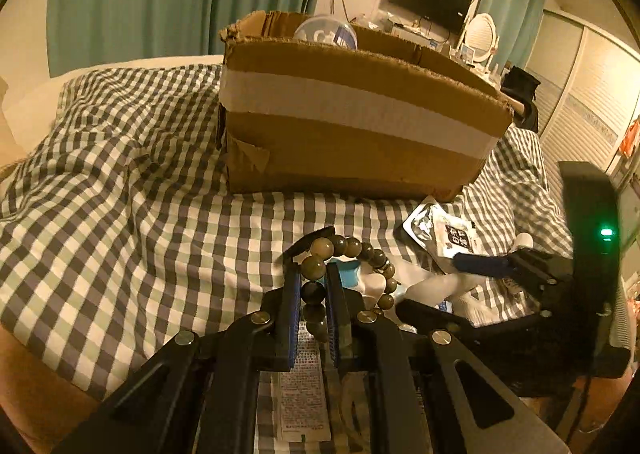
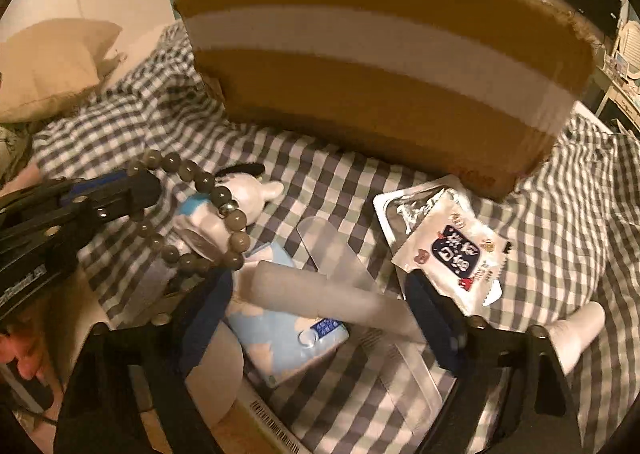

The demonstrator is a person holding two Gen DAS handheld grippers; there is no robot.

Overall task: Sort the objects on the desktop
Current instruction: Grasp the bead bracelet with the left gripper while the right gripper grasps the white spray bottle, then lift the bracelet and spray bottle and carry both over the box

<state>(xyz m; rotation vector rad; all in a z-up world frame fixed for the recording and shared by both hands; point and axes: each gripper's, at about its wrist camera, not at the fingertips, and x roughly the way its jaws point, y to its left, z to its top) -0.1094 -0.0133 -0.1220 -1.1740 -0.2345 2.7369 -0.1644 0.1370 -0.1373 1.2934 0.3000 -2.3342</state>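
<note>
Brown bracelet (image 1: 344,270) pinched by left gripper (image 1: 314,286), loop hanging before box (image 1: 352,121); right gripper (image 2: 320,294) spread; wrapper (image 2: 452,254) text unreadable.

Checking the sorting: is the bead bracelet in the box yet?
Out. The left gripper holds the bracelet above the bedspread, in front of the box.

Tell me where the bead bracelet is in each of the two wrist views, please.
Left wrist view: bead bracelet just below centre, pinched in the left tool.
Right wrist view: bead bracelet at middle left, hanging from the left tool over a white toy figure.
Shared landmark: the cardboard box with a white tape band, behind the bracelet.
</note>
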